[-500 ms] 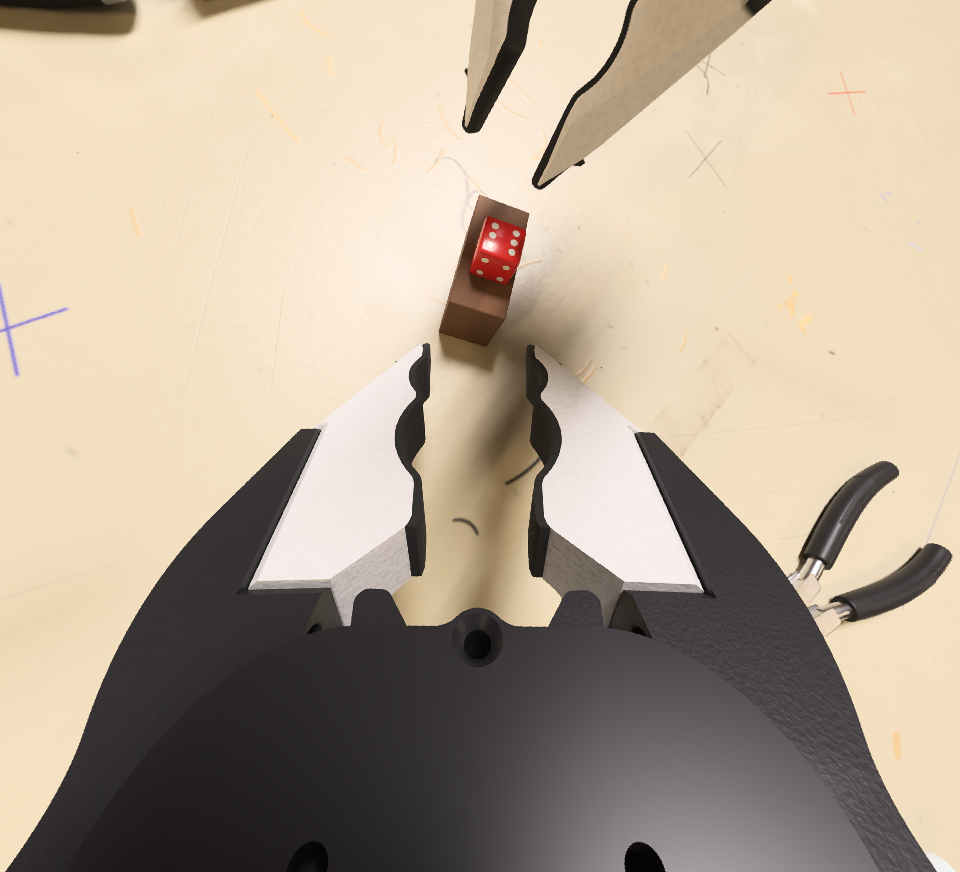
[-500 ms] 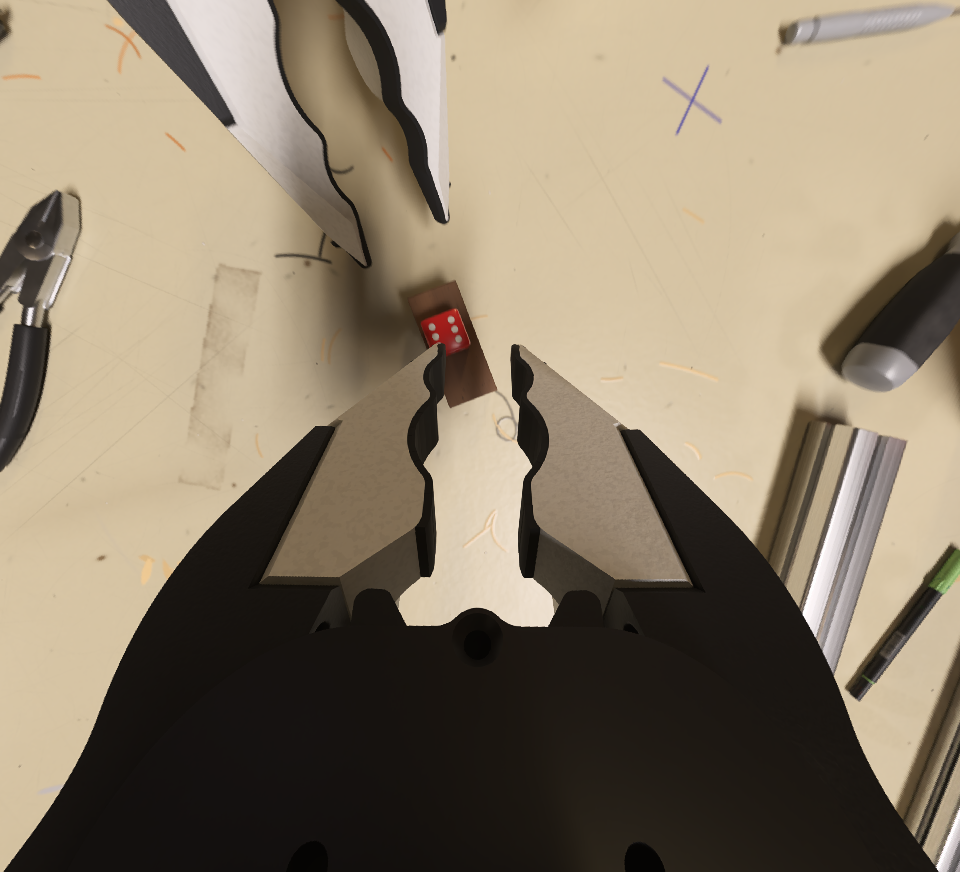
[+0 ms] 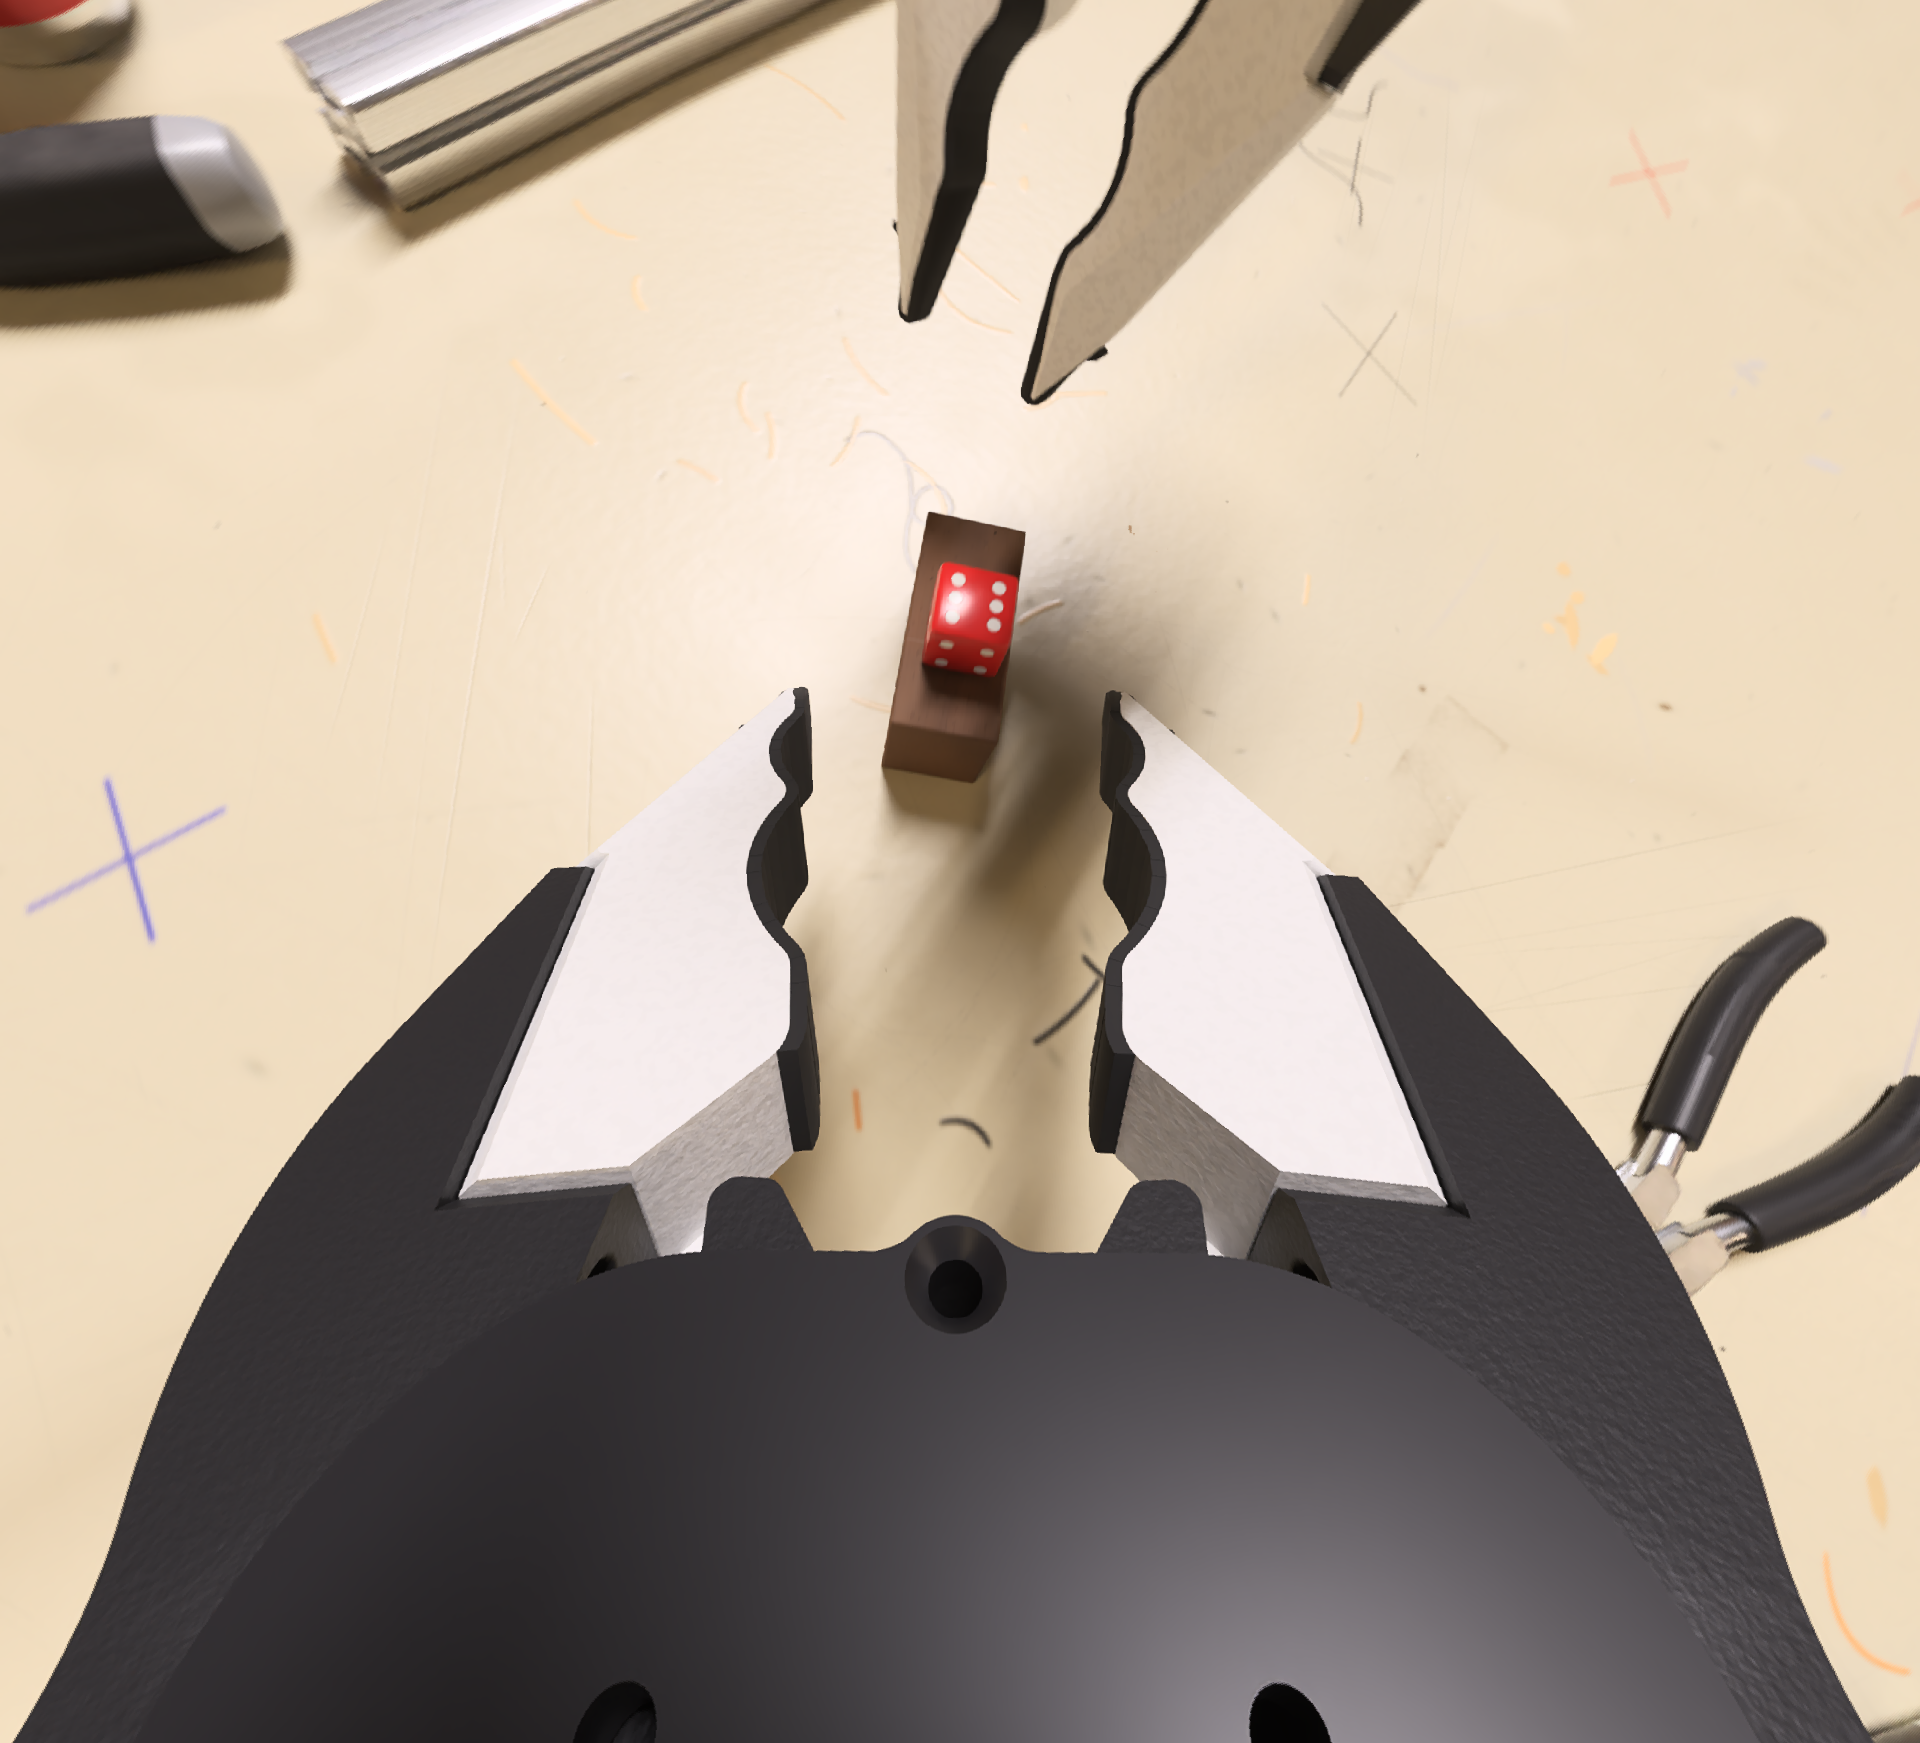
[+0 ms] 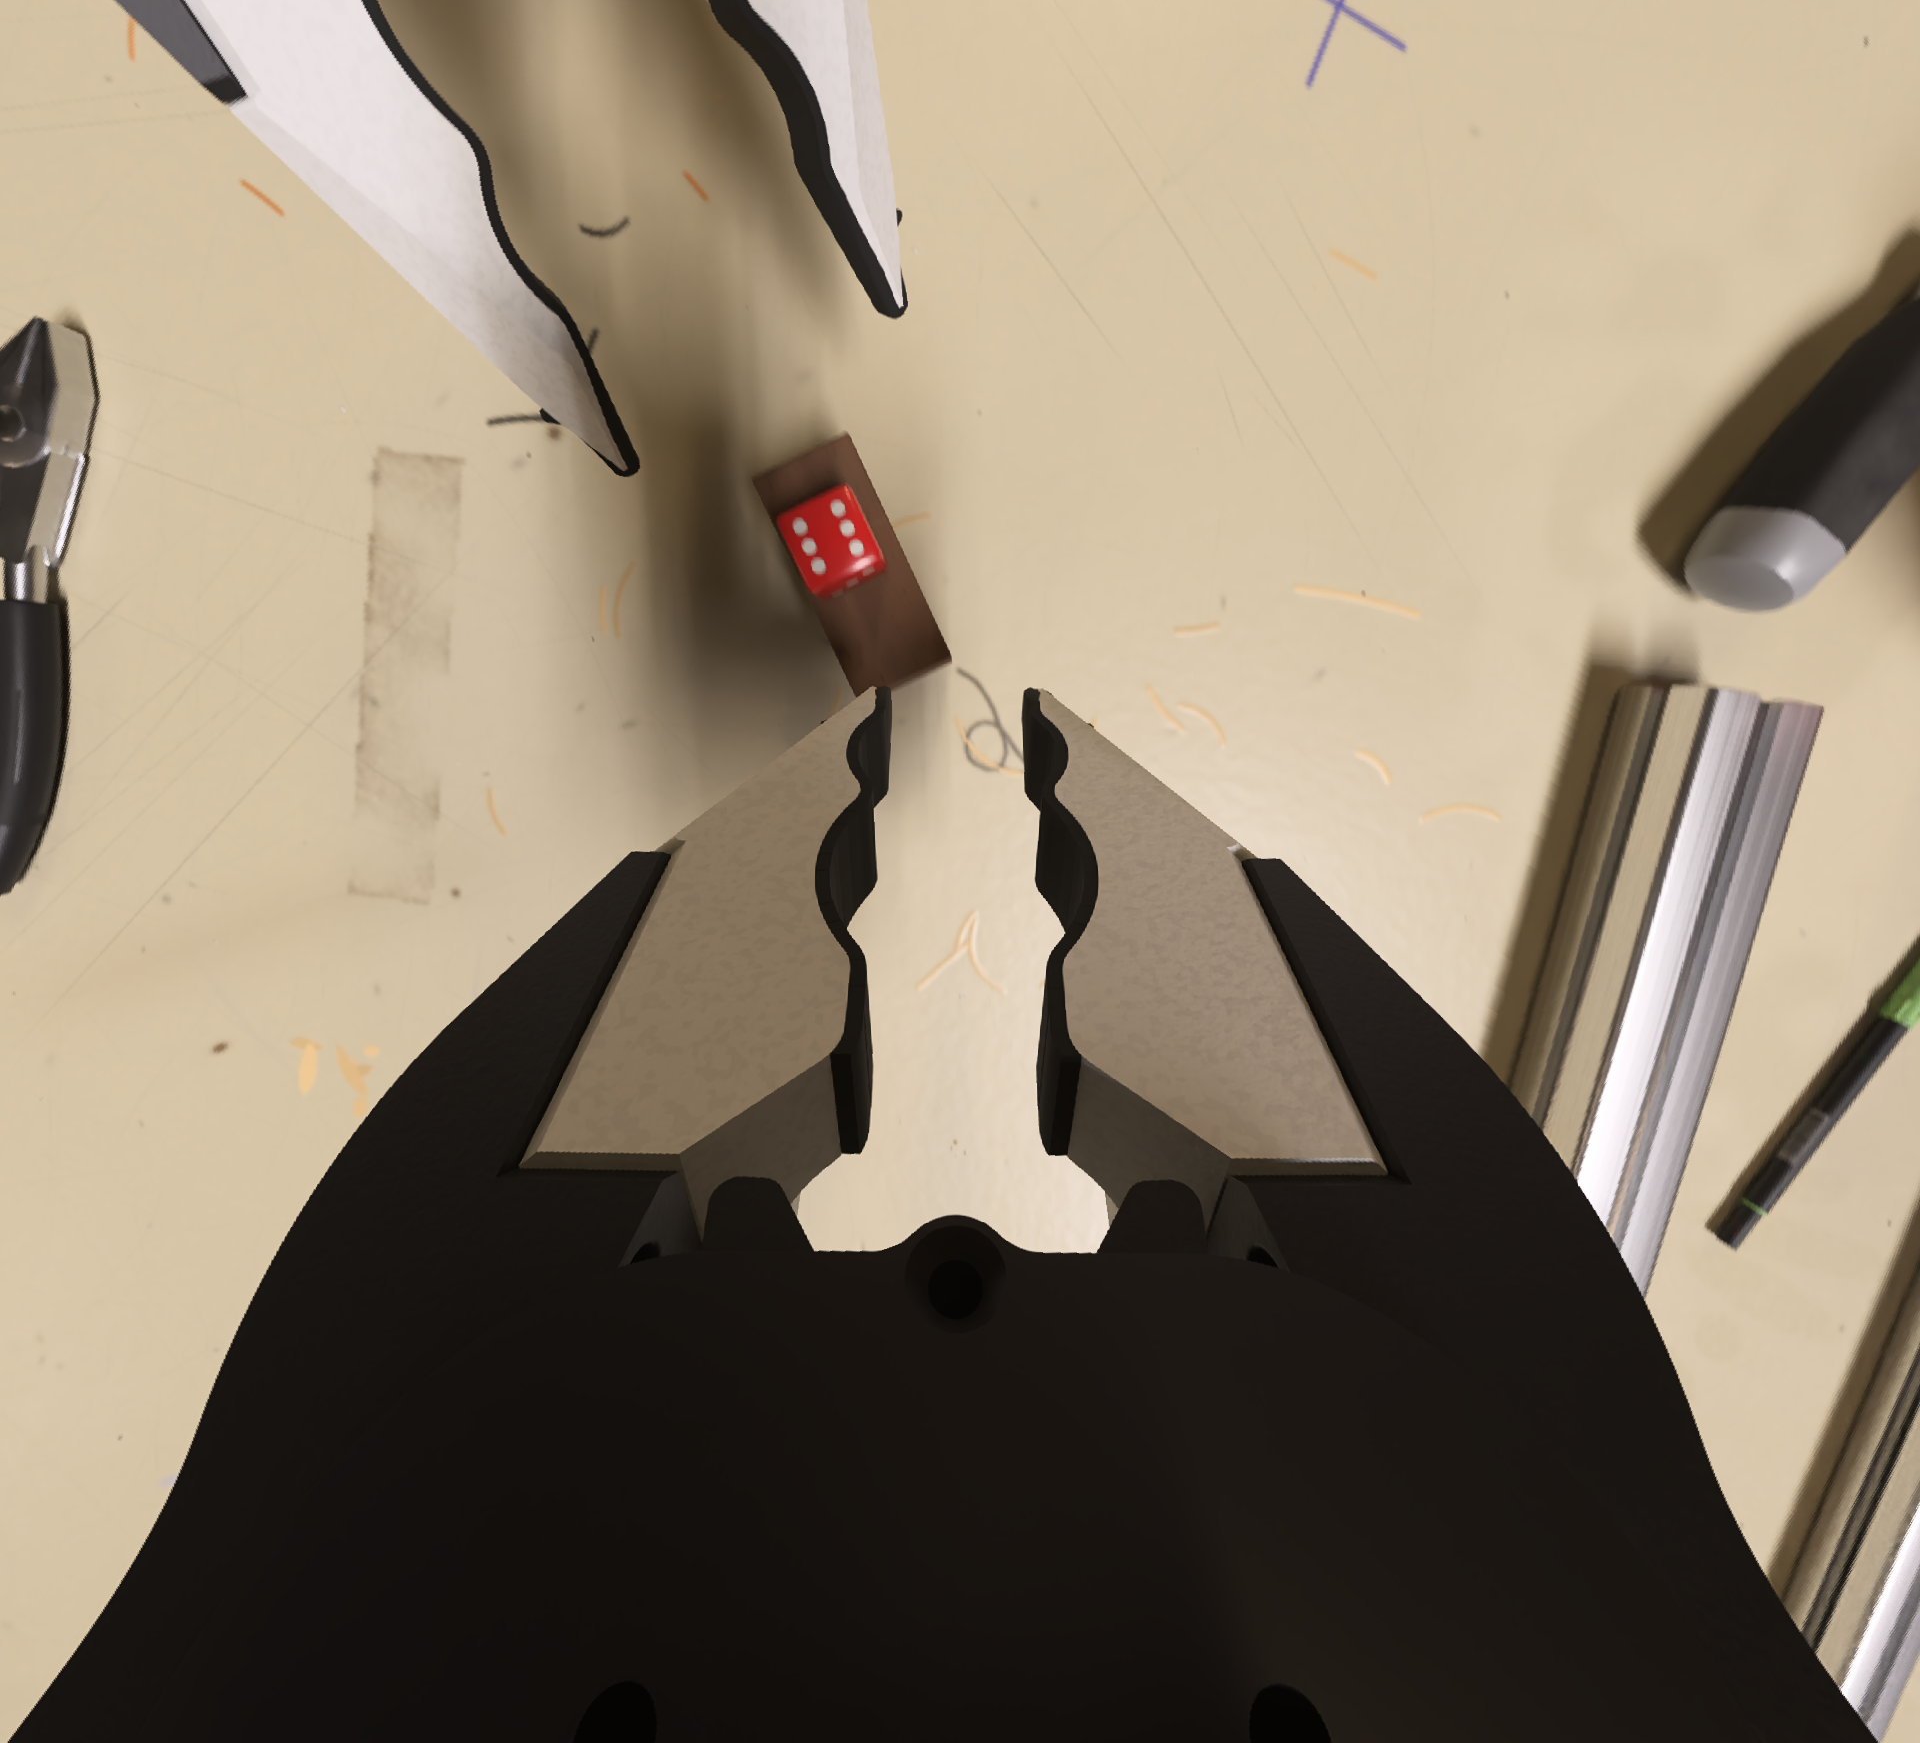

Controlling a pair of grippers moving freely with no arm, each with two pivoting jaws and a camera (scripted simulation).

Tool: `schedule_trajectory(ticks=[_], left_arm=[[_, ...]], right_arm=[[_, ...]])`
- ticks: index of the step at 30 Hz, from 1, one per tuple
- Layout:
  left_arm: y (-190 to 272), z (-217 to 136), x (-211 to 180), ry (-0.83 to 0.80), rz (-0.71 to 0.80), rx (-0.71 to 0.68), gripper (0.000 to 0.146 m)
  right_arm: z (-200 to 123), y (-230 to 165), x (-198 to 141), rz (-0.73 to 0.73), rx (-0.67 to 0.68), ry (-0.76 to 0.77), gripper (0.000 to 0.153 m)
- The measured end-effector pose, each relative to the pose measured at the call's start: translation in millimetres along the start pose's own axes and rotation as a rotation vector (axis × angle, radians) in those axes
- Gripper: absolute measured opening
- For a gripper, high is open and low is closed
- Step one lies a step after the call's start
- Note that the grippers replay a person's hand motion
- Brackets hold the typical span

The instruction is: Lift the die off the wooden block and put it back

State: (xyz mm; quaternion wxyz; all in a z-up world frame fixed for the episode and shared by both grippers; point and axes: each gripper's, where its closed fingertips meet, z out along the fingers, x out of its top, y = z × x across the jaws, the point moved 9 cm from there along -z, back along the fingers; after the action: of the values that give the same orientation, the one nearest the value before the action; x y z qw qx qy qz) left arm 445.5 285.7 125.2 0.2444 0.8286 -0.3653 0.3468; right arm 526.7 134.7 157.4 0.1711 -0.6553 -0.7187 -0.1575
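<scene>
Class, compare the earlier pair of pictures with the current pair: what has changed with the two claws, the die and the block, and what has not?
The left claw has opened wider, its fingers now spread on either side of the near end of the block. Nothing was gripped or let go. The right claw keeps its narrow gap, and the die still sits on the block, untouched.

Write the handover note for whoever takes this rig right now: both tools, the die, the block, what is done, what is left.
Left tool: open, empty, jaws wide, just short of the small brown wooden block.
Right tool: open, empty, narrower gap, tips at the block's other end.
Red die with white pips: sits on top of the block, toward one end, untouched.
Done: both tools are in position at either end of the block.
Left: grip the die, lift it clear, set it back on the block.
</scene>
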Motion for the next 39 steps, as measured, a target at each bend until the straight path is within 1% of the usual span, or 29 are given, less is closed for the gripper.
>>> schedule_trajectory(ticks=[4,7,9,11,12,19,25,39], left_arm=[[-1,23,13,-0.117,0.061,-0.023,0.056],[-4,37,16,-0.172,0.058,-0.071,0.053],[-4,41,17,-0.187,0.058,-0.117,0.041],[-5,42,17,-0.188,0.065,-0.118,0.023],[-4,42,17,-0.183,0.066,-0.12,0.022],[-1,39,16,-0.146,0.12,-0.098,0.022],[-5,37,13,-0.109,0.086,-0.131,0.022],[-8,35,11,-0.057,0.082,-0.167,0.022]], right_arm=[[-4,3,-10,0.015,0.011,-0.029,0.026],[-2,1,-12,0.01,0.039,-0.049,0.026],[1,1,-13,0.008,0.048,-0.067,0.025],[4,1,-13,0.01,0.057,-0.073,0.024],[5,1,-13,0.011,0.06,-0.074,0.023],[6,3,-15,0.021,0.079,-0.06,0.021],[6,2,-15,0.017,0.068,-0.072,0.02],[4,4,-18,0.032,0.079,-0.073,0.018]])
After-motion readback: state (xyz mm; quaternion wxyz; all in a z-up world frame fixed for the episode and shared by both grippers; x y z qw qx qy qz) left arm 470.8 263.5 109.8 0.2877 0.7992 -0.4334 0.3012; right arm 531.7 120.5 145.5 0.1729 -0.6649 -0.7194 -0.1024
